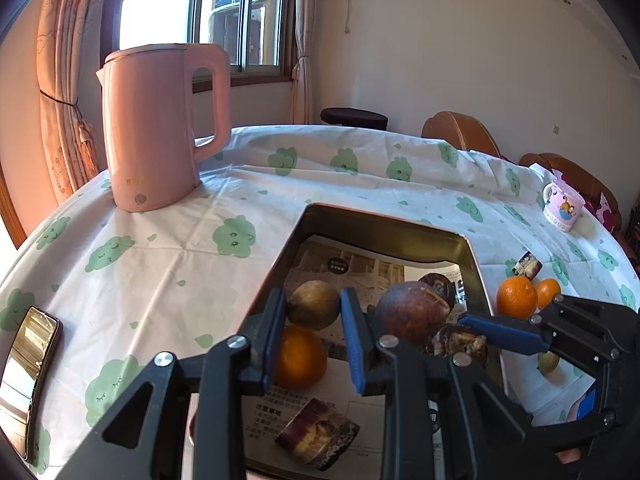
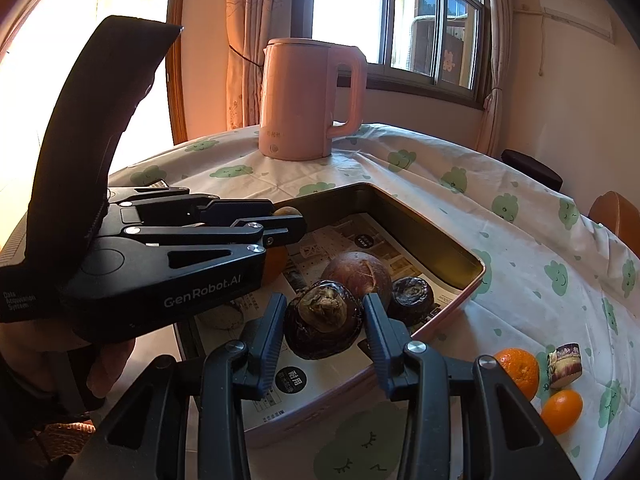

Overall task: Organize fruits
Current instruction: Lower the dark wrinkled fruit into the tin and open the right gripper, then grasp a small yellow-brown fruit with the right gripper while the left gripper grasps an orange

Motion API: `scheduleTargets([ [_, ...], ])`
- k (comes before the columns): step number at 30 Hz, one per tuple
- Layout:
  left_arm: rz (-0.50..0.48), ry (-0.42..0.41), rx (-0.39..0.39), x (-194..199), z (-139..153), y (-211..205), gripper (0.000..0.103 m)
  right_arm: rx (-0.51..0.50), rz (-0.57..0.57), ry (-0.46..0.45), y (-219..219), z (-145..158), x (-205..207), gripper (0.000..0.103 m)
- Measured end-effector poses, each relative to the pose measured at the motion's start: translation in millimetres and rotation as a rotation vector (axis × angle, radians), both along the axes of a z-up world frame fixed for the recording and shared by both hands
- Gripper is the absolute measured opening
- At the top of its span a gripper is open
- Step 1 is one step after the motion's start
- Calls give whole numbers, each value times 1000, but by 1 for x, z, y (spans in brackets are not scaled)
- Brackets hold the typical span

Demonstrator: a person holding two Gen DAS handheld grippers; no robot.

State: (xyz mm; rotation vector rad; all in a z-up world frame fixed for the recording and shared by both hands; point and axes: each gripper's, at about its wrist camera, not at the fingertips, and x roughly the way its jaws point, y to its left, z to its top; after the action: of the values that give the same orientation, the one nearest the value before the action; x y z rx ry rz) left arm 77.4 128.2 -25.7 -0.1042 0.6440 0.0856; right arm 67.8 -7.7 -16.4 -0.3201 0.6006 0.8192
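The fruits sat mostly in a shallow rectangular metal tin [image 1: 384, 224] on the tabletop [image 1: 168, 248], its floor lined with printed paper. Inside it, the left wrist view counted one orange [image 1: 300, 356], one dull brownish-green round fruit [image 1: 314, 304], one smooth purple-brown round fruit [image 1: 412, 312], two dark wrinkled fruits, one of them [image 2: 412, 294] at the far corner, and one cut chunk with a striped purple skin [image 1: 318, 434] at the near end.

The left gripper [image 1: 313, 338] hung over the orange and the brownish fruit, jaws drawn together as far as they went; whether the pads pressed on either fruit could not be told. The right gripper [image 2: 325, 330] had its jaws clamped on the other wrinkled fruit [image 2: 324, 320], dark purple with a shrivelled tan top, just above the paper.

Outside the tin, on the cloud-print cloth, lay two more oranges: a bigger one [image 2: 518, 370] and a small one [image 2: 562, 406], near a second striped chunk [image 2: 565, 365]. One pink kettle [image 1: 160, 128] stood behind, one cartoon mug [image 1: 562, 208] at the far edge, one phone [image 1: 30, 376] at the left.
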Motion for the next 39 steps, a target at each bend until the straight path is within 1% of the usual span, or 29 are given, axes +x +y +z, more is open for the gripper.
scheduleTargets([
  [7,1,14,4,2,-1,-1,30,-8,-1,9,1,-1,2,42],
  [15,3,17,13,3,-2,-1,30,-23,-9,-1,4,-3,1,42],
  [19,4,13,22,2,-2,-2,35,-22,-12,-1,4,-3,1,42],
  [21,8,9,31,1,-2,-3,41,-21,-14,-2,4,-3,1,44],
  [22,9,4,35,0,-1,-3,49,-23,-13,-3,4,-3,1,46],
  [23,12,-2,39,-1,0,-4,54,-25,-11,-6,4,-3,0,49],
  [26,16,-21,56,-4,3,-6,58,-39,-13,-23,5,-3,-2,54],
  [29,22,-38,60,-6,4,-6,62,-36,-18,-26,4,-2,-2,54],
  [33,26,-53,54,-8,6,-5,64,-29,-27,-22,3,-2,-1,54],
  [36,36,-62,49,-10,7,-3,70,-23,-35,-26,1,-1,0,55],
  [39,40,-71,42,-12,7,-1,71,-1,-50,-38,-3,2,-2,55],
])
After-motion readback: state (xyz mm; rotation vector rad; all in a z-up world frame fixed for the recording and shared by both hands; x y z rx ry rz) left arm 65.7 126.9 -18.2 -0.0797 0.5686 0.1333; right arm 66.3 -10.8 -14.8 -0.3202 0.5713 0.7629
